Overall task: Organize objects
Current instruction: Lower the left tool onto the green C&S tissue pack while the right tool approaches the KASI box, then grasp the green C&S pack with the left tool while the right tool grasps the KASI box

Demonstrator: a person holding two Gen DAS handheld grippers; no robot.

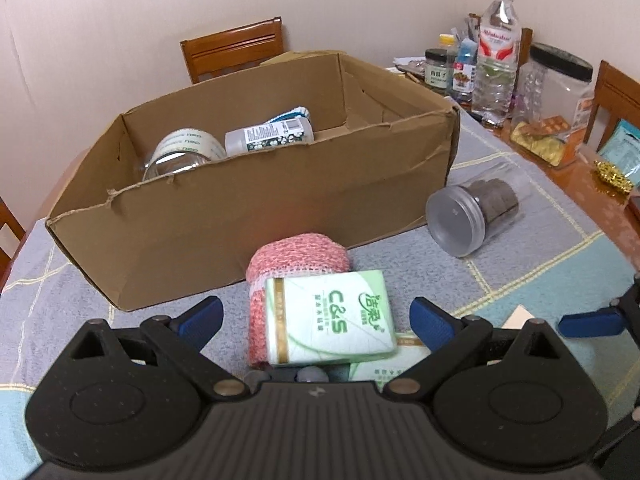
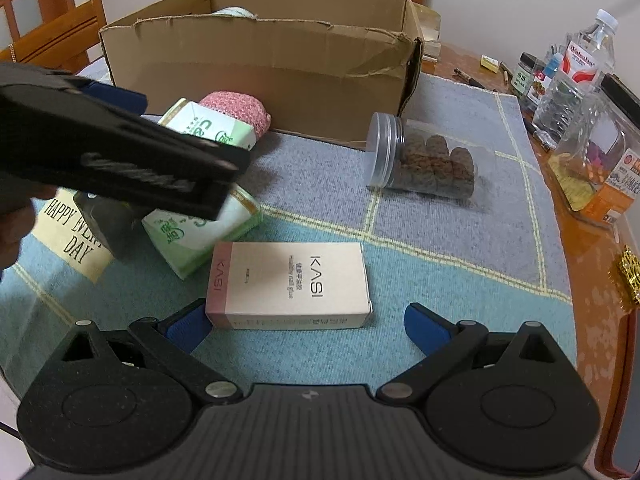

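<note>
**Both tongs spread wide, nothing gripped**

The green tissue pack (image 1: pixel 328 316) lies against a pink knitted cloth (image 1: pixel 296 256) before the cardboard box (image 1: pixel 256 200), between the gaping left tongs (image 1: pixel 318 322). The right tongs (image 2: pixel 308 326), equally wide and empty, flank the KASI carton (image 2: pixel 290 284) on the surface.

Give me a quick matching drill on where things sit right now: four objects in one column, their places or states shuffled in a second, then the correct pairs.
Things
1. KASI box
2. clear jar of brown pieces
3. pink knitted cloth
4. white floral bottle

Places or states
A. inside the cardboard box
B. lying flat between the open fingers of the right gripper
C. on its side on the mat, right of the cardboard box
D. against the box's front wall, under a green tissue pack

Pairs: 1-B, 2-C, 3-D, 4-A
</note>
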